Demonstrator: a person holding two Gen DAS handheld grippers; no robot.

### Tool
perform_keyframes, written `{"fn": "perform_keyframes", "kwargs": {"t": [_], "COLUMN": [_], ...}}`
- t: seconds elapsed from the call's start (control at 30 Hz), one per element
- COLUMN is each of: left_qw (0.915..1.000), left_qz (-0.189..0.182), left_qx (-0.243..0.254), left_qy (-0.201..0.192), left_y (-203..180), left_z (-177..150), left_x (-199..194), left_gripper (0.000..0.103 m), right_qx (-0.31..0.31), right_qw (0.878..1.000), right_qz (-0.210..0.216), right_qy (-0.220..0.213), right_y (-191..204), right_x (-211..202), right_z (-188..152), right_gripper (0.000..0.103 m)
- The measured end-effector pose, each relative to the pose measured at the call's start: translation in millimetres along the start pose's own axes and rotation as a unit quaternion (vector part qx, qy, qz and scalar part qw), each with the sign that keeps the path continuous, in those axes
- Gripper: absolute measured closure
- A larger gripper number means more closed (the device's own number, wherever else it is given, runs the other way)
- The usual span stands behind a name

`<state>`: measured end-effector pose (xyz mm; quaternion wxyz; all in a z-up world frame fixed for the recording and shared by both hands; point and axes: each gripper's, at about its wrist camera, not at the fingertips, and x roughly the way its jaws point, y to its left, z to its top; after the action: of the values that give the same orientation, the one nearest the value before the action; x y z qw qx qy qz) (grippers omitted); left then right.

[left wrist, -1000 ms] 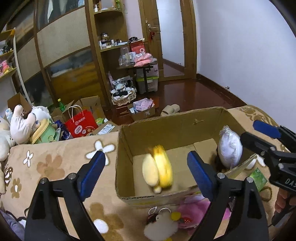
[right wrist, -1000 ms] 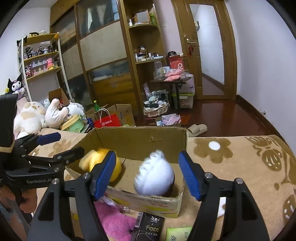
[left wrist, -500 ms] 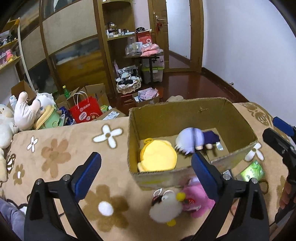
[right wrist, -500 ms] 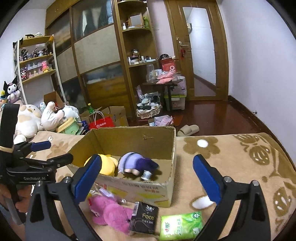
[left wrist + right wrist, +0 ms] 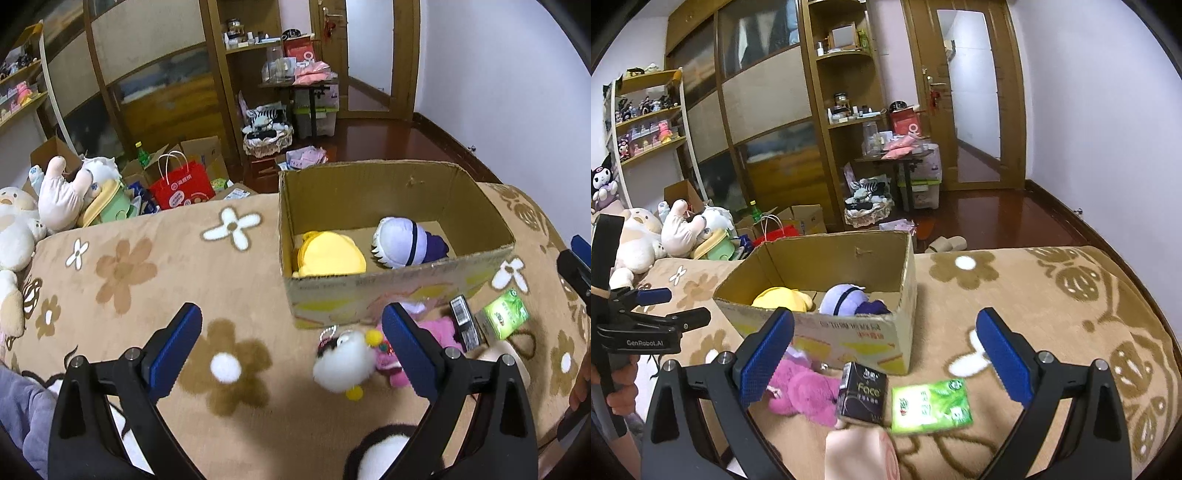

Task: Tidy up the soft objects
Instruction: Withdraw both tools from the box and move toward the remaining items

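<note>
An open cardboard box (image 5: 369, 291) (image 5: 849, 336) stands on the flowered blanket. In it lie a yellow plush (image 5: 328, 254) (image 5: 783, 299) and a white and purple plush (image 5: 402, 242) (image 5: 849, 299). In front of the box lie a white fluffy toy (image 5: 343, 365) and a pink plush (image 5: 436, 332) (image 5: 805, 391). My left gripper (image 5: 291, 350) is open and empty, above the blanket near the white toy. My right gripper (image 5: 886, 354) is open and empty, above the pink plush and two packets.
A black packet (image 5: 862, 391) (image 5: 463, 325) and a green tissue pack (image 5: 931, 406) (image 5: 504, 314) lie by the box. A black and white plush (image 5: 384, 454) lies at the near edge. Large plush toys (image 5: 22, 221) sit at the blanket's left end.
Both grippers have pulled back from the box. The yellow plush and the white and purple plush, in mid-drop a second ago, now lie settled in the box.
</note>
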<state>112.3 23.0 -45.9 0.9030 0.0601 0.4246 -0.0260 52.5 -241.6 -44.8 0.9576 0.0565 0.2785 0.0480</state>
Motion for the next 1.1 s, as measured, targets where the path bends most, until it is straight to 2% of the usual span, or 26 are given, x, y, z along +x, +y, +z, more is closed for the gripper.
{"fn": "perform_keyframes", "kwargs": {"t": [0.2, 0.6, 1.1], "left_qw": [0.9995, 0.9971, 0.9913], "left_qz": [-0.005, 0.005, 0.002], "left_qx": [-0.008, 0.016, 0.034], "left_qy": [0.029, 0.075, 0.127], "left_y": [5, -4, -14], "left_z": [-6, -21, -23], "left_x": [-4, 4, 37], "left_gripper": [0.006, 0.006, 0.006], "right_qx": [0.006, 0.015, 0.024], "right_qw": [1.000, 0.998, 0.990], "right_qz": [-0.010, -0.041, -0.039], "right_qy": [-0.003, 0.038, 0.130], "right_y": [-2, -8, 1], "right_x": [-18, -25, 9], "right_z": [-3, -24, -48], "right_gripper": [0.000, 0.000, 0.000]}}
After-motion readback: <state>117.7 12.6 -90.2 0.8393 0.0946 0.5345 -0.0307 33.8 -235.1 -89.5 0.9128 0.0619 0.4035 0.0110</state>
